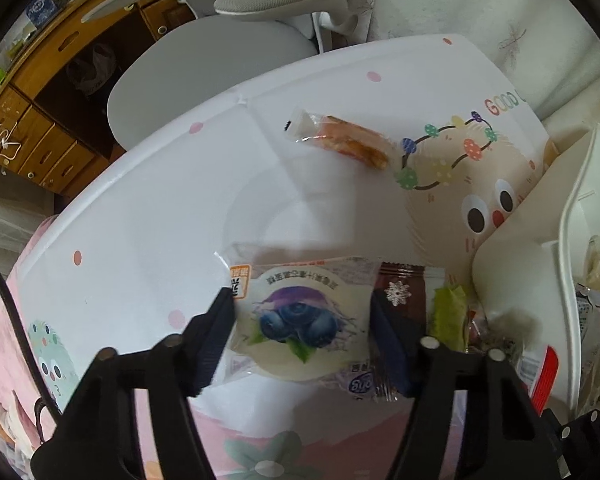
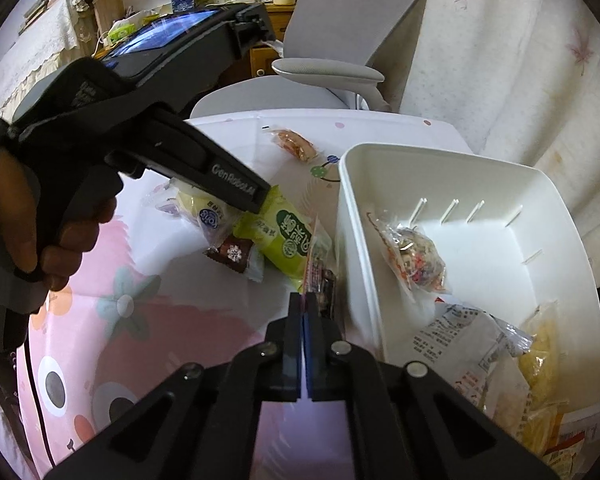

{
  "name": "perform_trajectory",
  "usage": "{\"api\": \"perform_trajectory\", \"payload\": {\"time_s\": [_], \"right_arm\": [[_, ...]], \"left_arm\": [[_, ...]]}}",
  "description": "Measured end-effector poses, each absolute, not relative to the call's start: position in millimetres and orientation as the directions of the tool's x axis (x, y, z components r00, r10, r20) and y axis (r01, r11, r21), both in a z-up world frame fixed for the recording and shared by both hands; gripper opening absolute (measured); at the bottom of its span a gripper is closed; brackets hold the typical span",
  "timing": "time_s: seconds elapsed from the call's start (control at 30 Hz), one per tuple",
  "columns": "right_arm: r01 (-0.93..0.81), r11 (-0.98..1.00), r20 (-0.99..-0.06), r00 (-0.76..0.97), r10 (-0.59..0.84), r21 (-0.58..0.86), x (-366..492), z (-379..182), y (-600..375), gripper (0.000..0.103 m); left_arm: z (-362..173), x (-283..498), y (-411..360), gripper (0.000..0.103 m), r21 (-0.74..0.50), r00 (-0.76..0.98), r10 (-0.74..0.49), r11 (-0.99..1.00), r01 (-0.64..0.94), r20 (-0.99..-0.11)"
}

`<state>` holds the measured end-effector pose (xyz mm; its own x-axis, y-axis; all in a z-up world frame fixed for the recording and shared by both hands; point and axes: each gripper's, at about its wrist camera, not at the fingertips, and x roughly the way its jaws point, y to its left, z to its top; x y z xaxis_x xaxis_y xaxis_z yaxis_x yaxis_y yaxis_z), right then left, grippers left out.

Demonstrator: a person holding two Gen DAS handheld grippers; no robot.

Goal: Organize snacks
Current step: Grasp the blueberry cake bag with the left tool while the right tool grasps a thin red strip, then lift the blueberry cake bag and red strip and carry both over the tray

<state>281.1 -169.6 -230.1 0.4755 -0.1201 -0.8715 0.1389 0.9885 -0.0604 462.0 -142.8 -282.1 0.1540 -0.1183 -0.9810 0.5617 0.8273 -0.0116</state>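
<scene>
- Nearest us in the right wrist view, our right gripper [image 2: 303, 312] has its fingers pressed together on the edge of a dark snack wrapper [image 2: 320, 280], which stands just beside the outer wall of the white bin [image 2: 354, 240].
- In the left wrist view, our left gripper [image 1: 302, 316] has its fingers spread to either side of the blueberry snack packet [image 1: 296, 320], which lies flat on the tablecloth [image 1: 140, 240]; we cannot tell whether the pads touch it.
- At 3 o'clock from that packet we see a brown packet with a snowflake [image 1: 400, 292], then a green packet [image 1: 448, 316], bunched close together against the bin [image 1: 512, 264].
- The right wrist view shows the same green packet [image 2: 288, 236] and brown snowflake packet [image 2: 232, 254] at 11 o'clock from our right gripper, with the left hand [image 2: 48, 216] gripping its handle at 9 o'clock.
- Inside the bin we see a clear mixed-snack bag [image 2: 416, 260] on the floor, and a white printed bag [image 2: 460, 344] and yellow packets [image 2: 540, 364] toward 4 o'clock.
- The cloth is white and pink with coloured dots and cartoon faces, and covers a round-edged table.
- Farther out, at 12 o'clock, an orange snack stick in clear wrap [image 1: 340, 140] lies alone, well apart from the cluster.
- Beyond the table stand a grey office chair [image 2: 340, 68], a pale curtain [image 2: 520, 60] at 2 o'clock and wooden drawers [image 1: 40, 128] at 10 o'clock.
</scene>
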Motion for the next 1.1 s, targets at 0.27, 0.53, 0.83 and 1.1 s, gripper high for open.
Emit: {"api": "perform_trajectory", "payload": {"time_s": [0.27, 0.53, 0.83, 1.1], "right_arm": [[0.142, 0.989, -0.879, 0.468, -0.093, -0.03, 280.1, -228.5, -173.4, 0.0], [0.116, 0.993, -0.887, 0.458, -0.056, -0.003, 267.4, -222.6, -166.7, 0.0], [0.069, 0.998, -0.867, 0.497, -0.022, 0.014, 248.1, -200.4, -142.6, 0.0], [0.06, 0.998, -0.841, 0.541, -0.021, 0.013, 222.6, -171.0, -122.9, 0.0]], "left_arm": [[-272.8, 455.1, -131.9, 0.054, -0.021, 0.157, -0.122, 0.849, 0.528, -0.98], [-259.2, 437.4, -92.8, 0.053, -0.024, 0.144, -0.106, 0.876, 0.481, -0.984], [-234.3, 394.4, -42.9, 0.054, -0.037, 0.143, -0.104, 0.913, 0.407, -0.984], [-190.6, 353.5, -3.5, 0.054, -0.088, 0.213, -0.173, 0.93, 0.358, -0.961]]}}
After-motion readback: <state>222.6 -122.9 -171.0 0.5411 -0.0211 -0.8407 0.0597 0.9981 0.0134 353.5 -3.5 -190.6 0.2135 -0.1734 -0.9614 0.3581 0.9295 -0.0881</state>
